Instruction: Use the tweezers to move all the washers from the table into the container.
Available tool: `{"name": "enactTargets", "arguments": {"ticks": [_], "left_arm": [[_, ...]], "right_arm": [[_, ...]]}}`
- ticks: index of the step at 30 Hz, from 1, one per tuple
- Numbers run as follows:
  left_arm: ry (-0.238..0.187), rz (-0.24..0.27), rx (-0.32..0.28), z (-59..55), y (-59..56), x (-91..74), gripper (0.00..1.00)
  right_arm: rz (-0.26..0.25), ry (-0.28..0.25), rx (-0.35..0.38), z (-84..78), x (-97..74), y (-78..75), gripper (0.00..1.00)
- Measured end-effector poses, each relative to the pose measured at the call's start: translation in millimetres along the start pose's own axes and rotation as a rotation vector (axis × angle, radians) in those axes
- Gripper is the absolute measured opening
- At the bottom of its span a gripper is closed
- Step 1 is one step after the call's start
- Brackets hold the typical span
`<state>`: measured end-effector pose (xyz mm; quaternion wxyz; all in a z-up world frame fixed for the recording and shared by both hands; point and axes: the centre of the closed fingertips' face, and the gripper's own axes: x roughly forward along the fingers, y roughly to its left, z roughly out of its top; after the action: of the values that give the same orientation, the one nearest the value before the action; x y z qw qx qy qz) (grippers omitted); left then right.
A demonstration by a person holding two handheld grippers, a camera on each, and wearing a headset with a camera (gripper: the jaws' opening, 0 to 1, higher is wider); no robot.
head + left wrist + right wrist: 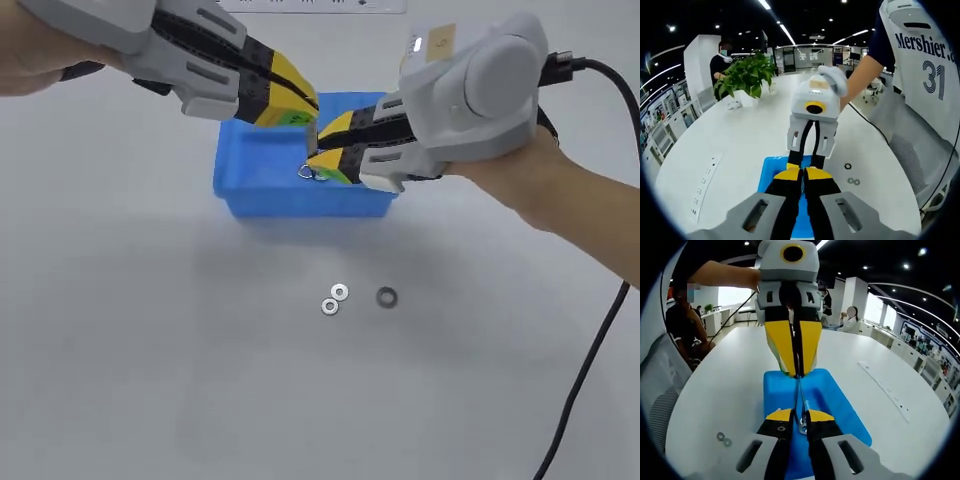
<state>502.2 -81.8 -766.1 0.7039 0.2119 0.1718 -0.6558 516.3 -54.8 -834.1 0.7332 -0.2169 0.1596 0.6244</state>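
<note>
A blue container (300,206) stands on the white table, also seen in the left gripper view (770,172) and the right gripper view (836,401). My left gripper (300,108) comes in from the upper left, shut on the tail of thin tweezers (798,390). Facing it, my right gripper (325,152) is shut across the tweezers' arms near their tips. The tips pinch a small washer (307,172) over the container's inside. Three loose washers (339,293) lie on the table in front of the container.
A black cable (590,360) trails from the right gripper down the right side. A power strip (885,388) lies on the table beyond the container. A potted plant (747,75) and a standing person (720,62) are at the table's far end.
</note>
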Motion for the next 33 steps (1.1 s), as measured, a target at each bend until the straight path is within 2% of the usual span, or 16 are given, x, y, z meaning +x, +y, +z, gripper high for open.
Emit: {"name": "enactTargets", "arguments": {"ticks": [6, 10, 15, 21, 26, 33], "left_arm": [[-0.012, 0.010, 0.014, 10.3, -3.0, -7.1, 0.06], [-0.027, 0.018, 0.027, 21.7, -7.0, -13.5, 0.06], [-0.038, 0.023, 0.044, 34.7, -16.2, -20.3, 0.06], [-0.046, 0.021, 0.060, 48.8, -35.2, -26.6, 0.06], [-0.050, 0.020, 0.075, 59.5, -56.3, -28.4, 0.06], [-0.051, 0.000, 0.069, 62.9, -85.6, -23.4, 0.06]], "right_arm": [[-0.017, -0.025, -0.012, 12.3, -8.7, -0.4, 0.11], [-0.032, -0.044, -0.022, 22.5, -17.0, 0.9, 0.11], [-0.040, -0.069, -0.049, 36.2, -30.1, 10.4, 0.10], [-0.033, -0.081, -0.078, 48.0, -42.9, 29.3, 0.10], [-0.035, -0.092, -0.090, 53.9, -53.9, 48.1, 0.10], [-0.032, -0.096, -0.075, 50.4, -64.7, 78.3, 0.10]]}}
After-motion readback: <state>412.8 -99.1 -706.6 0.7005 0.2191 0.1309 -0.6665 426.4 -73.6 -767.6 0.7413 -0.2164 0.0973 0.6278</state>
